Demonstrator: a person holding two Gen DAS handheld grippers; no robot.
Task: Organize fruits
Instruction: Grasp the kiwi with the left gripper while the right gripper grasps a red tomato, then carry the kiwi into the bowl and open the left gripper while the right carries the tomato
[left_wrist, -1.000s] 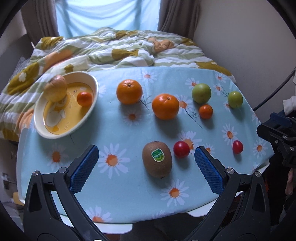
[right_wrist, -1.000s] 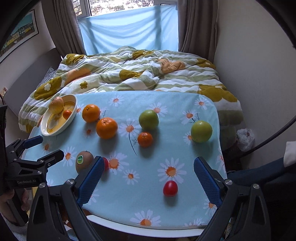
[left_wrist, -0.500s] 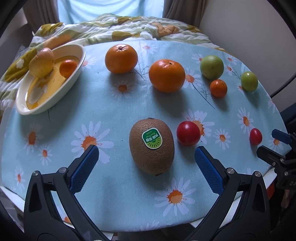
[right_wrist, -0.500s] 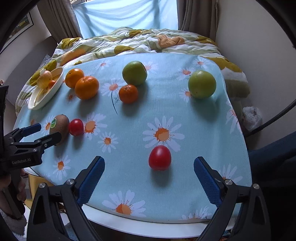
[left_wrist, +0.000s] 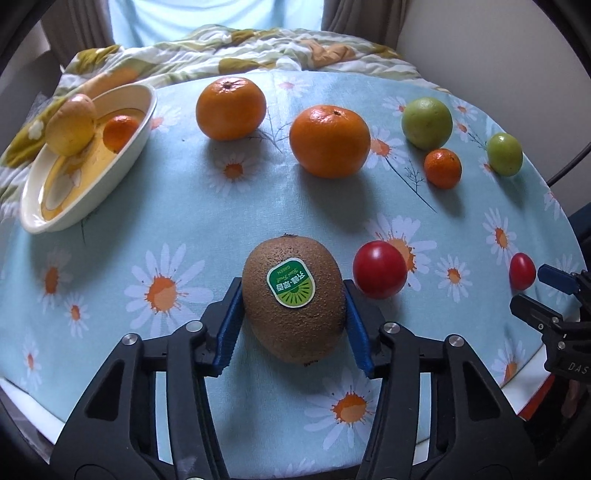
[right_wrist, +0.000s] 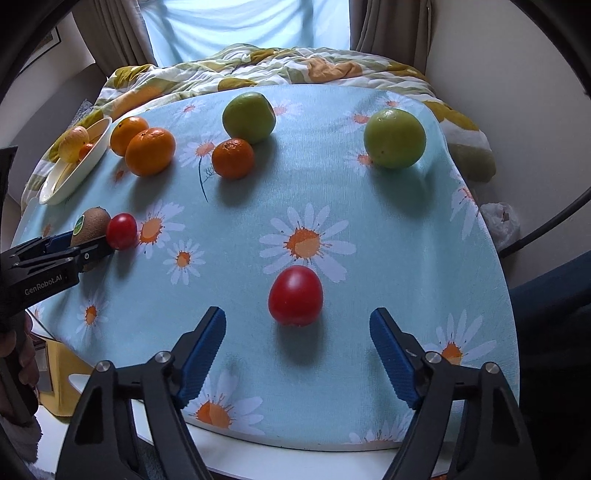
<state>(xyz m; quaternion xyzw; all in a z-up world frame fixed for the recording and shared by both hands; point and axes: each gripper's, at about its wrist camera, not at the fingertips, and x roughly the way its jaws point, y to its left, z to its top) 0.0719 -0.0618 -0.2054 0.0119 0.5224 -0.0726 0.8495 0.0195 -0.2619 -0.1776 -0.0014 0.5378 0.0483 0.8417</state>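
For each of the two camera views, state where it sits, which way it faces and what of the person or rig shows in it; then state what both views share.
Left wrist: on the left gripper, angled down at the table; its blue fingers, just closing, press the kiwi; the right gripper's tips show at the right edge.
Right wrist: on the right gripper, looking down at a red tomato between open, narrowing fingers; the left gripper sits far left.
Shared: kiwi, dish, oranges.

This is a bedroom in a home. A small worktop under a pale blue daisy-print cloth (right_wrist: 303, 206) stands against the foot of a bed with a rumpled quilt in white, olive and orange patches (right_wrist: 280, 70). Beyond the bed, grey-brown curtains (right_wrist: 384, 29) frame a bright window covered by a light blue sheer (right_wrist: 243, 26). Plain cream walls (right_wrist: 498, 66) flank the bed, and a framed picture (right_wrist: 48, 40) hangs left of it.
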